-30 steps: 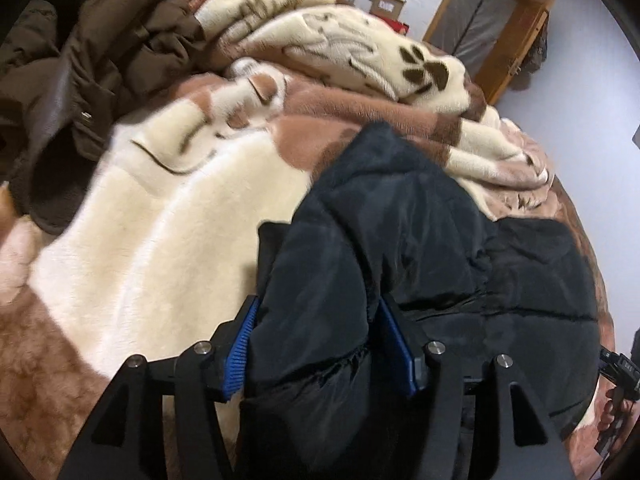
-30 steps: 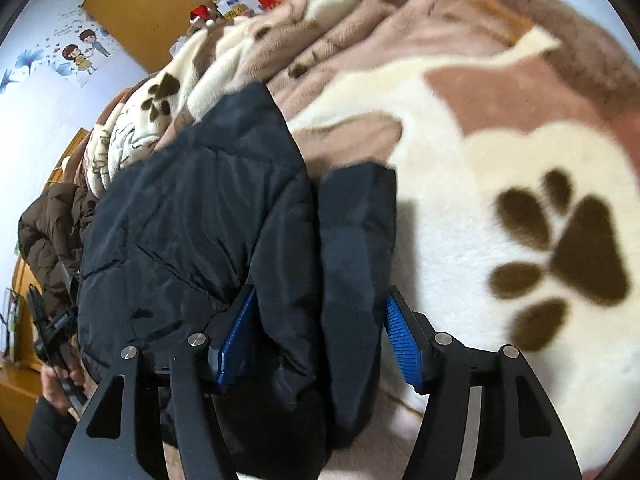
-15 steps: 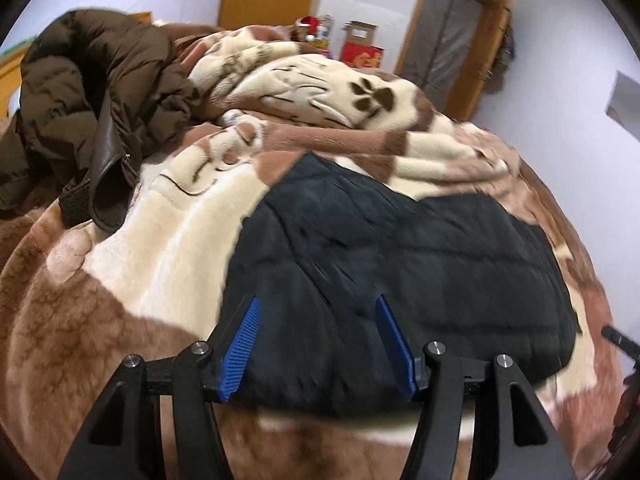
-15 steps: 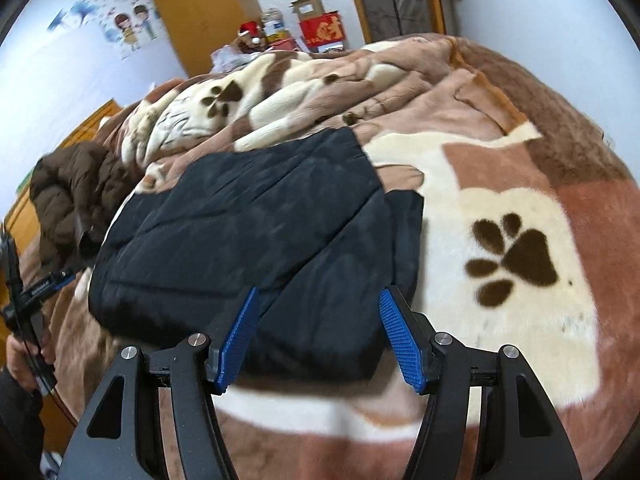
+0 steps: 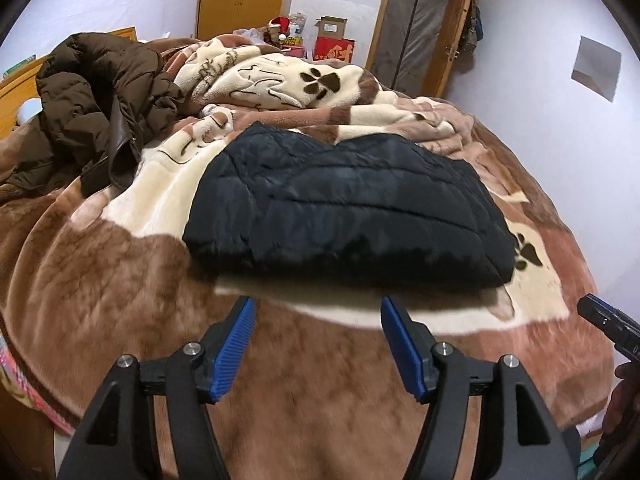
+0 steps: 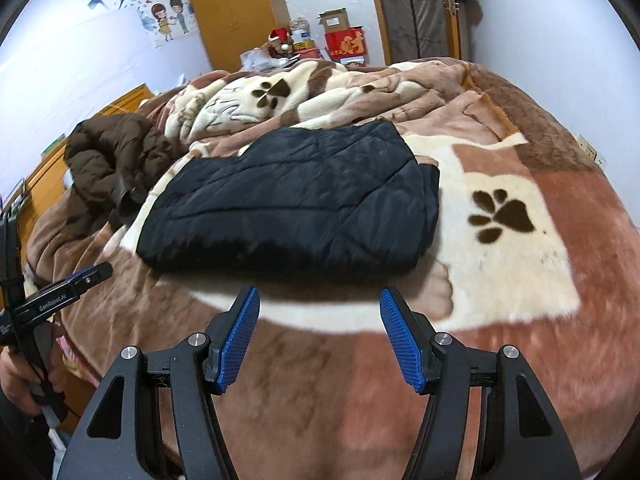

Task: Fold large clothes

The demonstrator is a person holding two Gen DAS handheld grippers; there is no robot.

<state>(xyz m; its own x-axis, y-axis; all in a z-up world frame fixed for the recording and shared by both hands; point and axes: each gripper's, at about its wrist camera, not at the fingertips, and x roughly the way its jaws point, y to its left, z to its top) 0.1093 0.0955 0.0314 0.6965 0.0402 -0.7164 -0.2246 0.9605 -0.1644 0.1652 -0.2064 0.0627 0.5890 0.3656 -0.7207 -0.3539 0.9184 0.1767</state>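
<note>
Now folded black quilted jacket [image 5: 352, 208] lay flat on plush brown-and-cream paw-print blanket [image 5: 120, 280], beyond left gripper [image 5: 316, 344], jaws just widened, empty, right gripper [image 6: 318, 336] likewise agape, empty.

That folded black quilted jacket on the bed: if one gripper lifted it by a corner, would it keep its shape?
Probably not: the black quilted jacket looks soft and puffy, so it would likely droop and unfold. Its smooth shell may slip between pads.
</note>
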